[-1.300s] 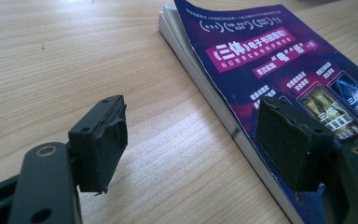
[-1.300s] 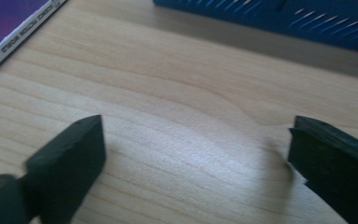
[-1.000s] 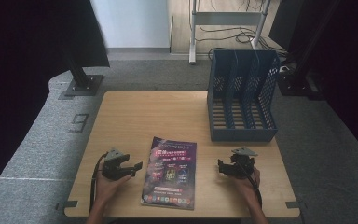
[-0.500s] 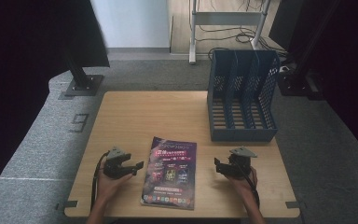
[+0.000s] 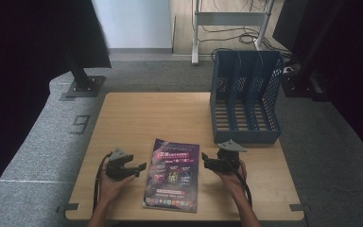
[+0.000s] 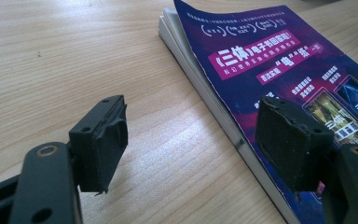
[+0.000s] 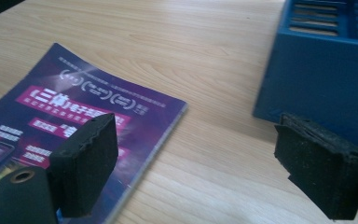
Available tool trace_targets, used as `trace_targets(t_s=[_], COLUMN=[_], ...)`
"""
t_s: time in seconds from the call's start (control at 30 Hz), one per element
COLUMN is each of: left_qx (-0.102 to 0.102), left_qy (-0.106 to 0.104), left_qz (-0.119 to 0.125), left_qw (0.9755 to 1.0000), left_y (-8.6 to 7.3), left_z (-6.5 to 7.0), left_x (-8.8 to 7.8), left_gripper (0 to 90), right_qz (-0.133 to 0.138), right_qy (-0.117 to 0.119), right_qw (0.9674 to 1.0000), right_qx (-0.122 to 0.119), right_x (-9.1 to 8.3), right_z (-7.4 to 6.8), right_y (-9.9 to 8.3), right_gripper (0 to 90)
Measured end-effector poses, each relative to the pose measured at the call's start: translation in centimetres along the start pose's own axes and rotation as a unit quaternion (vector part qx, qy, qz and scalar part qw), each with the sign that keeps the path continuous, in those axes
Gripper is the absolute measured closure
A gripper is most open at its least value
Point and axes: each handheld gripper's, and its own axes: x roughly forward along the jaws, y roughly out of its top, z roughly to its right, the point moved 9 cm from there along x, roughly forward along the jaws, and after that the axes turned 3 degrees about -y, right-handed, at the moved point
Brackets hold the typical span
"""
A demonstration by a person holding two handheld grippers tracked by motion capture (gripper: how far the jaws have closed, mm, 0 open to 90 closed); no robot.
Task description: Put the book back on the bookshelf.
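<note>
Nearest the person, at the front edge of the desk, the two hands hold their tools low and level, one on each side of the magazine, which reads as a set-up for taking it from both edges. The left gripper sits just beside the magazine's left edge with its jaws spread wide and nothing between them; in the left gripper view one pad hangs over bare wood and the other over the cover, so the spine edge lies inside the gap. The right gripper is likewise wide open and empty, just off the magazine's right edge, and in the right gripper view its jaws frame the cover's corner and the base of the rack. The magazine lies flat, cover up, in the middle front of the desk; its purple cover carries Chinese print, with "三体" legible in a pink banner, though the smaller lines are probably too fine to read reliably. Farther back on the right stands a blue slotted file rack, compartments empty and open upward, likely where the magazine belongs.
</note>
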Motion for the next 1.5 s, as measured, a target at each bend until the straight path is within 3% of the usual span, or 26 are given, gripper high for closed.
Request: trace_targets(t_s=[0.23,0.57,0.8,1.4,1.47,1.5], left_qx=[0.003,0.004,0.01,0.008,-0.011,-0.013], left_qy=[0.002,0.003,-0.001,-0.001,-0.028,-0.029], left_qz=[-0.005,-0.008,-0.014,-0.014,-0.008,-0.007], left_qw=[1.0,1.0,0.9998,0.9999,0.9995,0.9995], left_y=[-0.2,-0.2,-0.3,-0.3,-0.1,0.0], left_z=[0.1,0.4,0.8,1.2,1.6,1.7], left_x=[0.2,0.4,0.7,1.0,1.0,0.9], left_gripper=[25.7,25.7,25.7,25.4,25.0,25.0], right_qz=[0.004,-0.007,-0.009,-0.048,-0.052,-0.055], right_qy=[0.018,0.039,0.039,0.052,0.054,0.054], right_qw=[0.9998,0.9991,0.9991,0.9969,0.9966,0.9963], right_qx=[0.004,-0.011,-0.016,-0.033,-0.035,-0.037], right_x=[0.9,1.5,1.6,3.6,3.9,4.0], right_z=[-1.4,-2.9,-3.2,-5.3,-5.5,-5.6], right_y=[0.3,-0.7,-0.9,-3.3,-3.6,-3.7], right_gripper=[13.4,13.0,13.0,12.9,12.9,12.9])
